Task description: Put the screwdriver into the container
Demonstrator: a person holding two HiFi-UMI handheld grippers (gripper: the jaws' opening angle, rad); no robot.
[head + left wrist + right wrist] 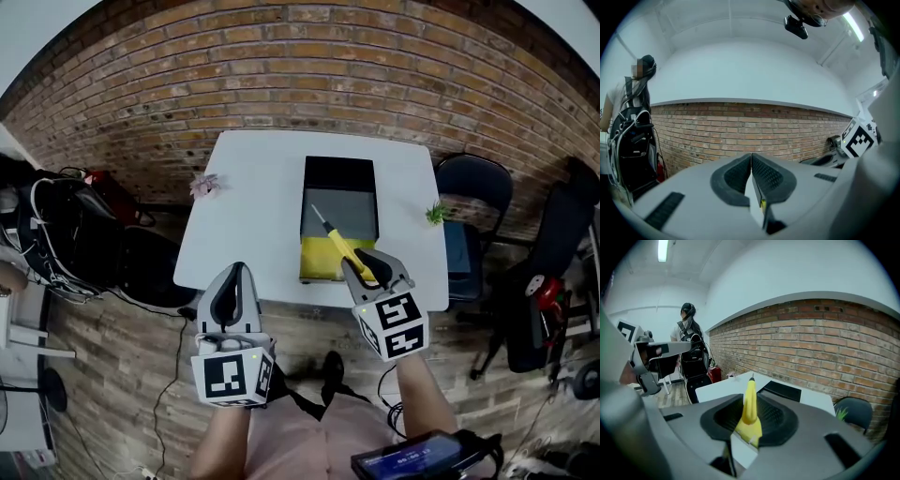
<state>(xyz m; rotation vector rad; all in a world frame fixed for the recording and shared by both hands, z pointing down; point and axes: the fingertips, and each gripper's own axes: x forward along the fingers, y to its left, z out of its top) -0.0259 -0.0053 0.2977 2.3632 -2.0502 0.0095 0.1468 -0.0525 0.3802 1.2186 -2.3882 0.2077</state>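
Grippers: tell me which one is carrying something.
The right gripper: its fingers are clamped on the yellow screwdriver. The left gripper has its fingers shut together with nothing between them.

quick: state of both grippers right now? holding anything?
left gripper: jaws closed together, nothing between them.
right gripper: jaws closed on the handle of the yellow screwdriver.

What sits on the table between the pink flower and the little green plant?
The black container sits between the pink flower and the green plant, with bare white table either side. The head view shows it.
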